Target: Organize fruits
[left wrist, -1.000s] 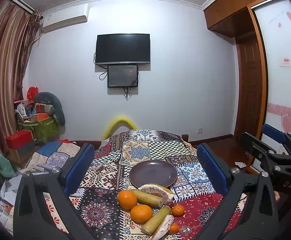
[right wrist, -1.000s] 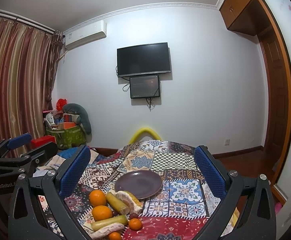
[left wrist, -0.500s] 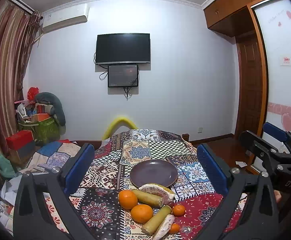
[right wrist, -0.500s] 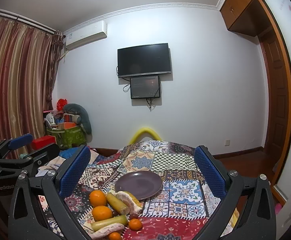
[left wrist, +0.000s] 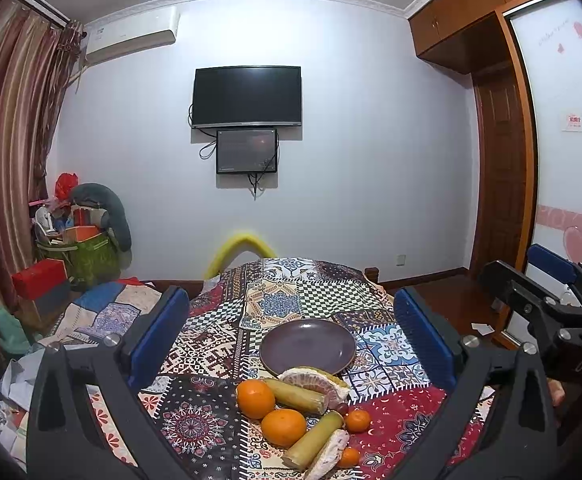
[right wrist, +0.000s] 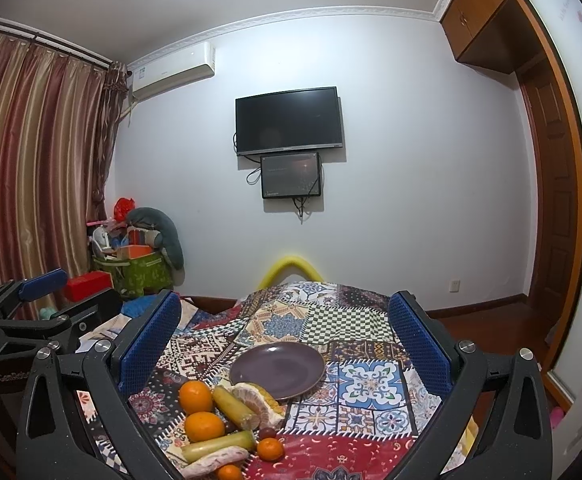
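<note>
Between the wide-apart jaws of the left gripper (left wrist: 291, 332) and right gripper (right wrist: 285, 332), a purple plate (left wrist: 307, 346) and fruits (left wrist: 291, 404) are framed on the patterned cloth (left wrist: 291, 300).

Both cameras sit low at the near end of the table (left wrist: 331, 296), facing the far wall and its TV (left wrist: 247, 96). The left view looks from the left side, the right view (right wrist: 289, 122) from the right. Both share the plate (left wrist: 307, 346) (right wrist: 277, 368) and fruit, close below.
</note>
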Motion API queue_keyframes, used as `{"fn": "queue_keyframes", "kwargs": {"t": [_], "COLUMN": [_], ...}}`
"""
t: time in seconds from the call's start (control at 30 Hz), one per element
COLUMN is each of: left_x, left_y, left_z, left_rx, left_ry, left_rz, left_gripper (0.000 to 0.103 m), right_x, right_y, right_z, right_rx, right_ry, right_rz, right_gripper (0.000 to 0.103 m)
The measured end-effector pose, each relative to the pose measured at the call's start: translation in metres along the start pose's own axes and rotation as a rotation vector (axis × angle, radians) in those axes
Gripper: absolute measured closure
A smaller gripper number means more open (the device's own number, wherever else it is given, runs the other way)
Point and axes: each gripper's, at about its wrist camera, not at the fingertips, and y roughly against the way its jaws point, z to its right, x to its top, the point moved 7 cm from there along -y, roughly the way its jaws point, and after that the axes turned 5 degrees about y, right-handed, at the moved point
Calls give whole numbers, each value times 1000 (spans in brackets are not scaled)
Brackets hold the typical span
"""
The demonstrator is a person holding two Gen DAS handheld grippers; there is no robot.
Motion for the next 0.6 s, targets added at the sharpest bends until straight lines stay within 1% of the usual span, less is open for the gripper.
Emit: {"fn": "queue_keyframes", "kwargs": {"t": [0.6], "left_x": [-1], "left_y": [-4], "left_z": [-2], "left_rx": [9], "left_ry": [2], "left_rz": [-6], "left_gripper": [0], "right_x": [-5], "right_y": [-4], "right_z": [1], "right_rx": [7], "right_ry": [-8], "right_rz": [-11], "right_gripper": [0]}}
